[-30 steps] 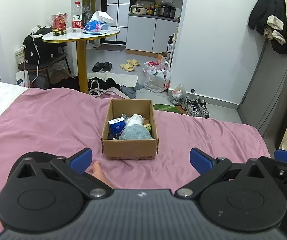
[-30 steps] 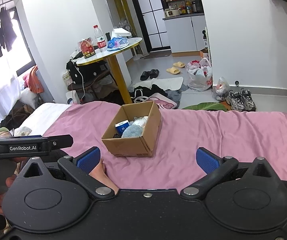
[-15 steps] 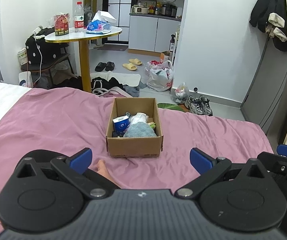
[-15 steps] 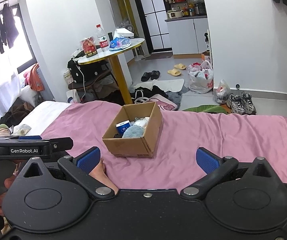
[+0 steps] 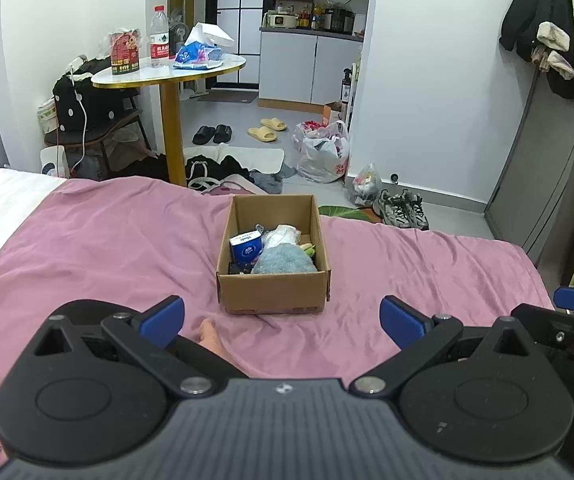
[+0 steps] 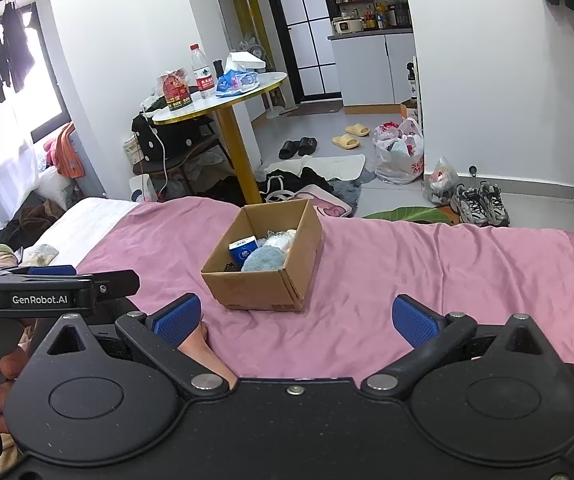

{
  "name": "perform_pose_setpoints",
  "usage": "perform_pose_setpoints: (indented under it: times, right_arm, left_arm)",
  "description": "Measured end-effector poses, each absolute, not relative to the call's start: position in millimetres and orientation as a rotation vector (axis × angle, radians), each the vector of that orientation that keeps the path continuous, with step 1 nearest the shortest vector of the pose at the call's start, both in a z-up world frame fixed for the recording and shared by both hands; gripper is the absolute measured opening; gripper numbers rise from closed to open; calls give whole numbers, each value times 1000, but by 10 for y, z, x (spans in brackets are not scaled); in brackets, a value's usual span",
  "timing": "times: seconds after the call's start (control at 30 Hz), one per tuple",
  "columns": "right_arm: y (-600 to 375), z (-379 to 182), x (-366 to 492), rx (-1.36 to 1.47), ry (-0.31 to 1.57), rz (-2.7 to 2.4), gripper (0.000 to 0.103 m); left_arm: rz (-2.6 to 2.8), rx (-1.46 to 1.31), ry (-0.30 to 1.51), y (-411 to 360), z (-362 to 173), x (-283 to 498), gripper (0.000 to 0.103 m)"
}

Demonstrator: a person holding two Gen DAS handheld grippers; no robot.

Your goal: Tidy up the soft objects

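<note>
Grippers, my left gripper (image 5: 282, 316) and right gripper (image 6: 297, 316), are hanging spread wide and empty over the pink bedsheet (image 5: 87, 240), while I am watching the cardboard box (image 5: 274, 296) holding a blue fuzzy cloth (image 5: 283, 262).

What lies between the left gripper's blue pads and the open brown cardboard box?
Only bare pink bedsheet, as the left wrist view shows. The left gripper is open and short of the cardboard box.
</note>
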State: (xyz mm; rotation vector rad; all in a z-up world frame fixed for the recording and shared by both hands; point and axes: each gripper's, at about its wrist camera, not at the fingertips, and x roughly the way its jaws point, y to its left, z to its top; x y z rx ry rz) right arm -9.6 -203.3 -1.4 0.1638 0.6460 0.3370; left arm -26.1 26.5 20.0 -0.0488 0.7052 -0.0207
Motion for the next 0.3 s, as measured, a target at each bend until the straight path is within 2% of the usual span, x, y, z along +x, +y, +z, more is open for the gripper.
perform_pose_setpoints:
  times: [0.3]
  right_arm:
    - [-2026,-20,-79,167,649,324,103]
  left_arm:
    - [-35,-29,709,234,164,-272,103]
